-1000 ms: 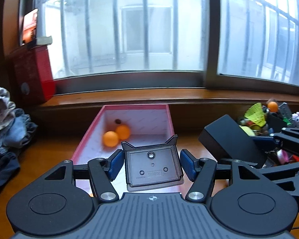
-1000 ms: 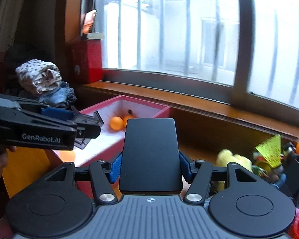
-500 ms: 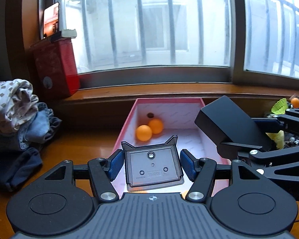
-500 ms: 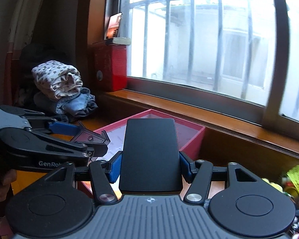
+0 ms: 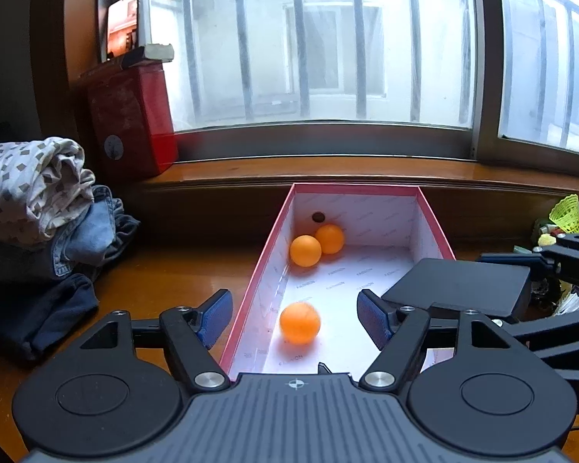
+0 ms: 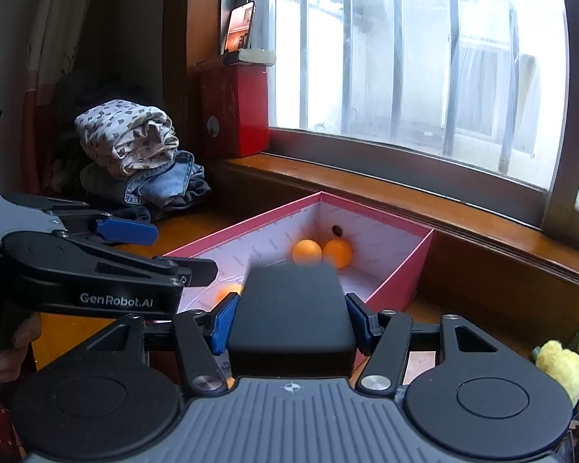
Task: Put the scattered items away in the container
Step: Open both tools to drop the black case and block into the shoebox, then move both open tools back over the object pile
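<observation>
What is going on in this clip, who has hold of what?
A person with two handheld grippers is tidying items into the pink box. The left gripper is open and empty above the box, where three orange balls lie. The right gripper is shut on a black case at the box's near edge.

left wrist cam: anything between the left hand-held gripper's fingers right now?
Nothing is gripped. In the left wrist view the left hand-held gripper is open over the pink box; one orange ball lies on the box floor between its fingers.
</observation>
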Demonstrator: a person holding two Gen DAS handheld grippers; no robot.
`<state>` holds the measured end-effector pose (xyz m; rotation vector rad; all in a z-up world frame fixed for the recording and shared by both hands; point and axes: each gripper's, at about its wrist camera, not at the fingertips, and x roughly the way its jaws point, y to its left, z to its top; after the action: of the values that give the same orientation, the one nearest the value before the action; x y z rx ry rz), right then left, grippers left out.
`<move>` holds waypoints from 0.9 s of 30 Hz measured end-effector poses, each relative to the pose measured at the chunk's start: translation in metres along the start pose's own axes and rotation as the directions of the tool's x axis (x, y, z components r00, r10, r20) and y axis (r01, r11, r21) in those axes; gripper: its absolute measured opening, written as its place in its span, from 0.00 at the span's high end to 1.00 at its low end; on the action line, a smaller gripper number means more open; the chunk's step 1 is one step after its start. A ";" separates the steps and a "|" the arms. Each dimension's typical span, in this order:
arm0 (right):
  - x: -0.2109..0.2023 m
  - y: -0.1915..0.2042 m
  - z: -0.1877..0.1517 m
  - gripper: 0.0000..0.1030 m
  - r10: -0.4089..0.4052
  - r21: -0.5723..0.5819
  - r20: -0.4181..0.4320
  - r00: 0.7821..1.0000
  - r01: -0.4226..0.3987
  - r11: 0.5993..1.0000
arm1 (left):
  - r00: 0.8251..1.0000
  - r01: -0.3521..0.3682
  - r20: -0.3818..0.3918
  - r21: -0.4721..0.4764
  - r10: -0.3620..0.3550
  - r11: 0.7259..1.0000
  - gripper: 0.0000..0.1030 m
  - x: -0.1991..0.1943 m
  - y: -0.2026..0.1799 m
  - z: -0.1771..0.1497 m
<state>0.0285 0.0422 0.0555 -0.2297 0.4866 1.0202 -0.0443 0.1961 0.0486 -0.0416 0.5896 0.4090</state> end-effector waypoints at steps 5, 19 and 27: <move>-0.002 0.005 -0.002 0.40 0.002 -0.006 0.005 1.000 -0.002 1.000 | 1.000 -0.014 0.008 -0.009 0.015 1.000 0.26 -0.008 0.003 -0.002; -0.033 0.014 -0.016 0.33 -0.059 0.000 0.043 0.997 0.059 0.998 | 0.999 0.038 0.033 0.016 -0.039 0.999 0.21 -0.027 -0.008 -0.007; -0.075 -0.017 -0.051 0.29 -0.199 0.122 0.020 0.980 0.195 0.973 | 0.983 0.156 0.072 0.132 -0.167 0.979 0.15 -0.033 -0.063 -0.001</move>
<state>-0.0034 -0.0440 0.0468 -0.1512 0.4836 0.7968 -0.0455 0.1261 0.0607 0.0478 0.5254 0.2137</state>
